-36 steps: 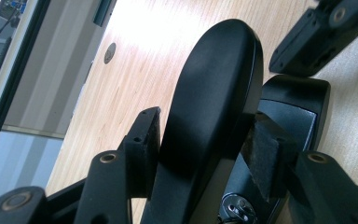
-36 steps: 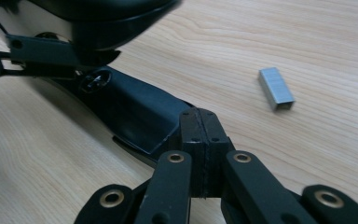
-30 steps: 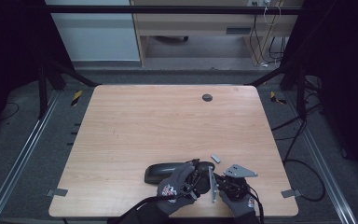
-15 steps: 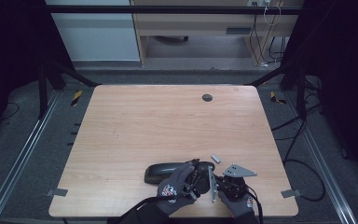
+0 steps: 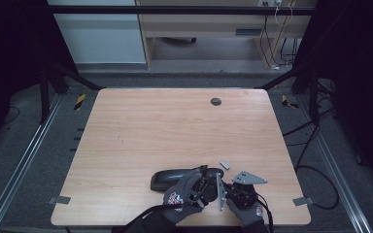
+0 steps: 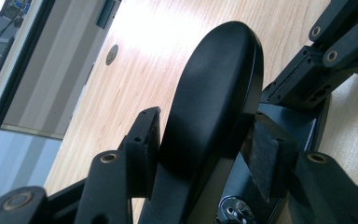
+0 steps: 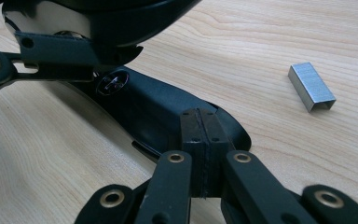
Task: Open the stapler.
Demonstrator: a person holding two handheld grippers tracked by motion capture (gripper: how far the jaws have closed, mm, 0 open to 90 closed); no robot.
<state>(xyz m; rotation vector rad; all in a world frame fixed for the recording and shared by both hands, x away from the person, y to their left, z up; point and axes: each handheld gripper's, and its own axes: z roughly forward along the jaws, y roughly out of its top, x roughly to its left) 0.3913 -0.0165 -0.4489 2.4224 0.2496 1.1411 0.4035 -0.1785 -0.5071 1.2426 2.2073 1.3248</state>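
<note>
Black stapler [image 6: 214, 93] clamped in left gripper [image 6: 200, 144]; right gripper [image 7: 204, 140] closed

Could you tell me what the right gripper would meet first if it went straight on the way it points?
Probably the black stapler just beyond the right gripper; its shut fingers may already touch it.

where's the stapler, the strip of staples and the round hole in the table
stapler [image 6: 214, 88]: left gripper view, on its black top arm.
strip of staples [image 7: 311, 86]: right gripper view, on its flat top face.
round hole [image 5: 216, 101]: high view, on its dark middle, near the table's far edge.
</note>
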